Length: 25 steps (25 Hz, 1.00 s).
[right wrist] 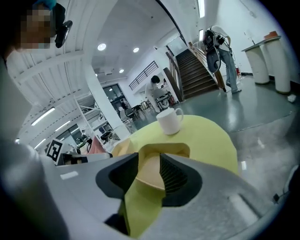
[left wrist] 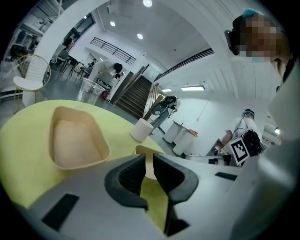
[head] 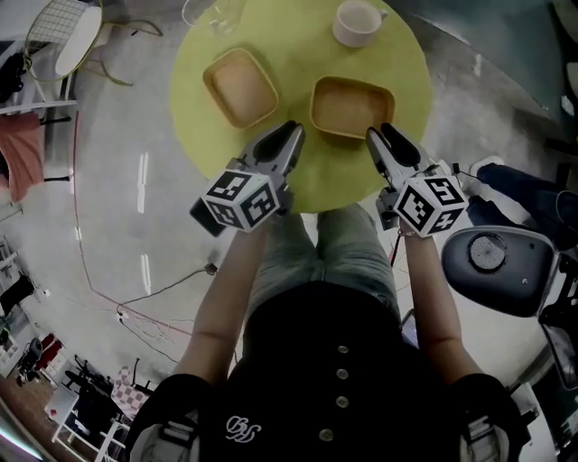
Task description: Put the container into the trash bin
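Note:
Two empty tan containers lie on the round yellow table (head: 307, 176): one at the left (head: 239, 86) (left wrist: 75, 140), one at the right (head: 352, 106) (right wrist: 161, 151). My left gripper (head: 293, 131) (left wrist: 149, 161) hovers over the table's near edge between them, its jaws a narrow gap apart with nothing in it. My right gripper (head: 379, 133) (right wrist: 149, 163) points at the right container's near rim, jaws open and empty; the rim shows just beyond the tips. A dark rounded bin (head: 501, 262) stands on the floor at the right.
A white mug (head: 357, 23) (right wrist: 169, 121) and a clear glass (head: 217, 13) stand at the table's far side. A white wire chair (head: 63, 36) is at the far left. Cables run over the floor. White cylindrical bins (right wrist: 267, 63) stand far off.

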Each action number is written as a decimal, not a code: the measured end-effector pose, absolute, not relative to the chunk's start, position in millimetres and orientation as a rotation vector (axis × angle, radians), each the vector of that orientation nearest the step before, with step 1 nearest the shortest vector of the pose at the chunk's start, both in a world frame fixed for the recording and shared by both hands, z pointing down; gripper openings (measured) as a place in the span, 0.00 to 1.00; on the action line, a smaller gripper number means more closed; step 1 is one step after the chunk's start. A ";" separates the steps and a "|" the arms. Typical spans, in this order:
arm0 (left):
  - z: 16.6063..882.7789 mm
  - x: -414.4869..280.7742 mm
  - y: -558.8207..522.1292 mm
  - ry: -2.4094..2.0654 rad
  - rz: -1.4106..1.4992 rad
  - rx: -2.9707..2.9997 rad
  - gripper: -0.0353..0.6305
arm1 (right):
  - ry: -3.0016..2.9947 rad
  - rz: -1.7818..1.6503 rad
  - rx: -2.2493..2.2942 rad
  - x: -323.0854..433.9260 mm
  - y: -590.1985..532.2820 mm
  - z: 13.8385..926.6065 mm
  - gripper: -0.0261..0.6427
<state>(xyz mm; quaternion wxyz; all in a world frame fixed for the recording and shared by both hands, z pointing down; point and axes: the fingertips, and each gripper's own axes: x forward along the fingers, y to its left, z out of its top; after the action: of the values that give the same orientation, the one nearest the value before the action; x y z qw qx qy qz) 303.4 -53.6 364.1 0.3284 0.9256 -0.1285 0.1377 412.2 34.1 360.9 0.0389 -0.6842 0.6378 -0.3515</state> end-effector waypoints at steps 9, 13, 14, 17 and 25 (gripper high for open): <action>376.0 333.8 -62.7 -0.361 0.418 2.398 0.18 | 1.854 -1.088 -2.133 457.2 37.5 373.7 0.30; 385.8 337.6 -67.3 -0.376 0.459 2.381 0.22 | 1.815 -1.138 -2.142 464.5 37.9 385.2 0.32; 388.6 338.6 -68.0 -0.377 0.469 2.374 0.22 | 1.808 -1.150 -2.135 464.8 37.3 387.8 0.32; 395.7 342.3 -70.4 -0.383 0.497 2.358 0.23 | 1.800 -1.181 -2.113 465.3 35.5 394.0 0.32; 410.0 353.8 -72.5 -0.365 0.530 2.322 0.23 | 1.766 -1.238 -2.039 467.2 33.2 408.5 0.32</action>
<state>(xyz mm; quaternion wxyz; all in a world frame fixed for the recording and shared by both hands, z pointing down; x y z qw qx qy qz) 353.8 -72.5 410.0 0.3581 0.8997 -0.1416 0.2053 467.2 33.2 408.5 0.0866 -0.6844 0.5927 -0.4157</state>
